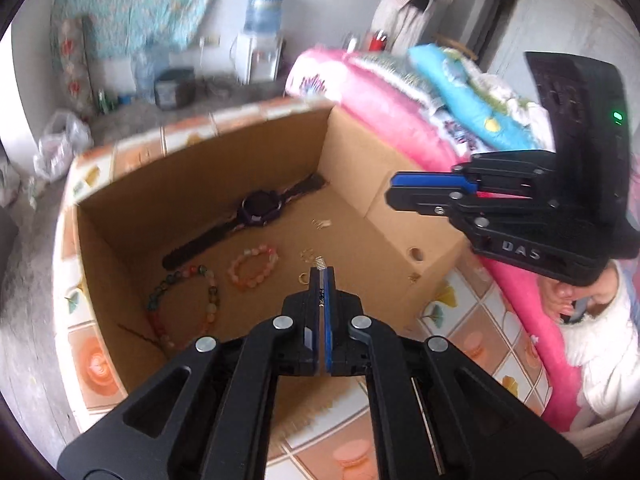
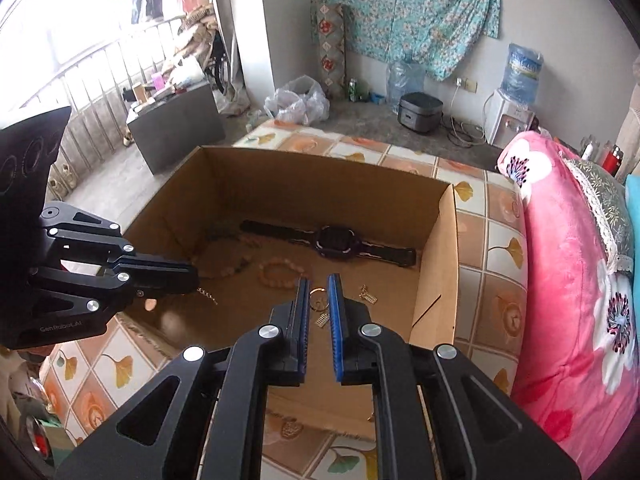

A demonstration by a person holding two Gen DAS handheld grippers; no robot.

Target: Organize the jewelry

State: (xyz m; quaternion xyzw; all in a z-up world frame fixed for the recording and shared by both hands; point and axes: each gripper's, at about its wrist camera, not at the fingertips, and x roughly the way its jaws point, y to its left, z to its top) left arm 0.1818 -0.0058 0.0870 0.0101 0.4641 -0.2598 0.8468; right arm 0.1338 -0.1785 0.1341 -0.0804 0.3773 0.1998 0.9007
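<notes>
An open cardboard box [image 2: 332, 168] stands on a tile-patterned cloth. On its floor lie a dark watch [image 2: 336, 242], a pink bead bracelet [image 2: 280, 270], a multicoloured bead bracelet [image 1: 184, 304], a gold ring [image 2: 318, 292] and small gold pieces [image 2: 368, 294]. My left gripper [image 1: 322, 270] hangs over the box's near left side, shut on a thin gold chain [image 2: 206, 294] that dangles from its tip. Above the box's near edge my right gripper [image 2: 317, 278] stands open by a narrow gap, nothing between its fingers; the ring shows through the gap.
Folded pink and blue quilts [image 2: 568, 280] pile up right of the box. A person [image 1: 416, 0] stands at the far wall near a water dispenser [image 2: 516, 96]. A white fluffy sleeve [image 1: 600, 320] holds the right gripper. A plastic bag and a cooker sit on the floor beyond.
</notes>
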